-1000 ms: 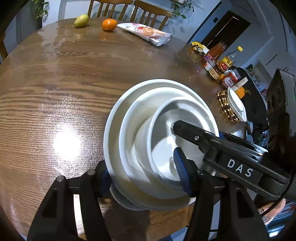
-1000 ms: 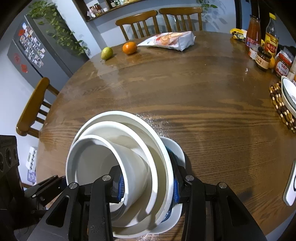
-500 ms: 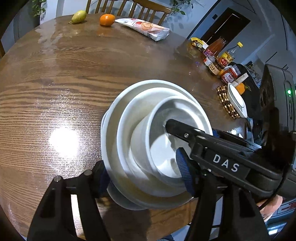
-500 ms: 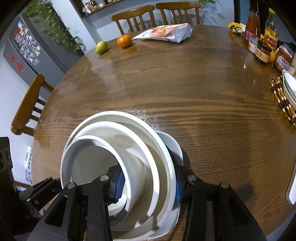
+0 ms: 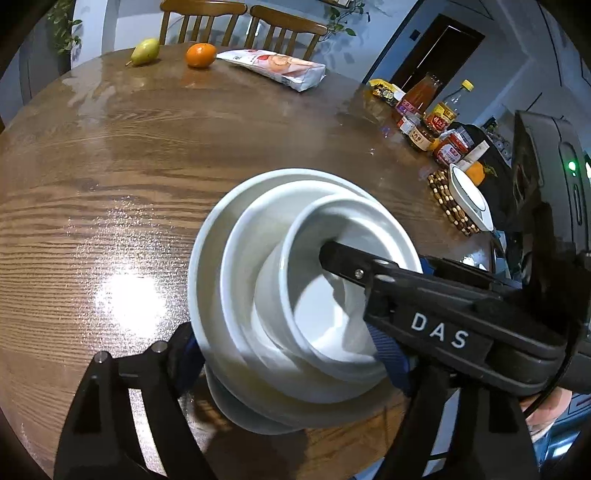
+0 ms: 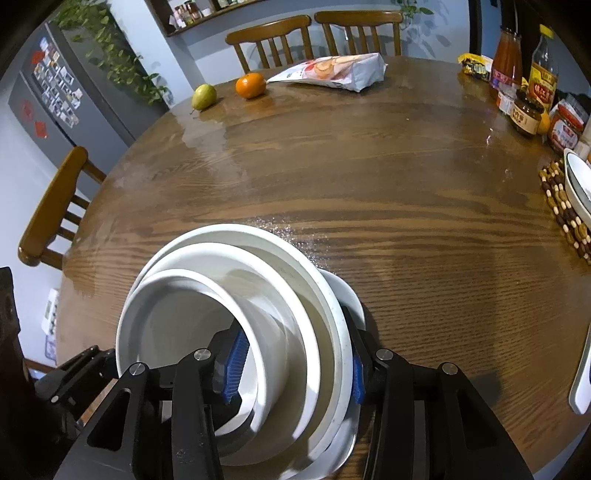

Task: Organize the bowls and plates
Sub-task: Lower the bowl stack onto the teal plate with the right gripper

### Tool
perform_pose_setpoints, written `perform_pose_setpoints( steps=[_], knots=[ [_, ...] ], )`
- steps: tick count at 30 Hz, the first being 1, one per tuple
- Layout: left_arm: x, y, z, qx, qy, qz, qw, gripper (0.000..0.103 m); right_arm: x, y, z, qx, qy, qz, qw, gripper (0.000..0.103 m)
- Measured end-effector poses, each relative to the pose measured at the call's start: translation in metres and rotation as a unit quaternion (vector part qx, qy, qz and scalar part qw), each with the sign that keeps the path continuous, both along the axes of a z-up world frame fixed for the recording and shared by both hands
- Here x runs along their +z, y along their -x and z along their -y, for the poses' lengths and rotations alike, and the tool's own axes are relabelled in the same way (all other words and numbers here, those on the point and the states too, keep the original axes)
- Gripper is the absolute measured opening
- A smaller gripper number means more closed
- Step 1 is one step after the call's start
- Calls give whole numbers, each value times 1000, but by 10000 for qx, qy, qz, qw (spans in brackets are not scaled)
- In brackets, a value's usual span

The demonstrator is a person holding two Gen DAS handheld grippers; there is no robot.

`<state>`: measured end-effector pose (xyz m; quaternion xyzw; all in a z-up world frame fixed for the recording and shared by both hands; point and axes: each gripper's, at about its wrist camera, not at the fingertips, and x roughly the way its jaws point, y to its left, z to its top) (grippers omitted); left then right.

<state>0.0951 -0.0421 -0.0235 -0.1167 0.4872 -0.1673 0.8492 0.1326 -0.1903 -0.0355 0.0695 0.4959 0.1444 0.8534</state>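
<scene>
A nested stack of white bowls and plates (image 5: 258, 280) is held over the near edge of the round wooden table (image 5: 147, 147). My left gripper (image 5: 291, 354) is shut on the stack's rims, one finger outside and one inside the innermost bowl. My right gripper (image 6: 291, 365) is shut on the same stack (image 6: 258, 295) from the opposite side; its black body (image 5: 443, 325) reaches into the bowl in the left wrist view. Another white dish (image 6: 578, 184) rests on a beaded trivet (image 6: 561, 206) at the table's right edge.
A pear (image 6: 204, 96), an orange (image 6: 251, 85) and a snack bag (image 6: 332, 72) lie at the far side. Sauce bottles and jars (image 6: 524, 85) crowd the far right. Wooden chairs (image 6: 314, 33) stand behind and at the left (image 6: 55, 210). A fridge (image 6: 55, 85) is at the far left.
Both grippers have kept their hold on the stack, and both views have shifted: the table's far side and the fruit now show more fully. The stack looks slightly higher.
</scene>
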Motion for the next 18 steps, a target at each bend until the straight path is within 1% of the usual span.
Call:
perform_pose_setpoints(
  steps=[4, 10, 17, 18],
  knots=[
    [0, -2, -1, -60, 74, -51, 9999, 81, 0, 0, 0, 0, 2, -10, 10000, 47],
    [4, -2, -1, -102, 37, -148, 9998, 82, -1, -4, -1, 45, -30, -53, 10000, 49],
    [6, -5, -9, -272, 190, -333, 9989, 82, 0, -8, -1, 78, -96, -100, 9999, 50],
    [7, -5, -9, -285, 177, -321, 9989, 85, 0, -8, -1, 81, -100, -104, 9999, 50]
  ],
)
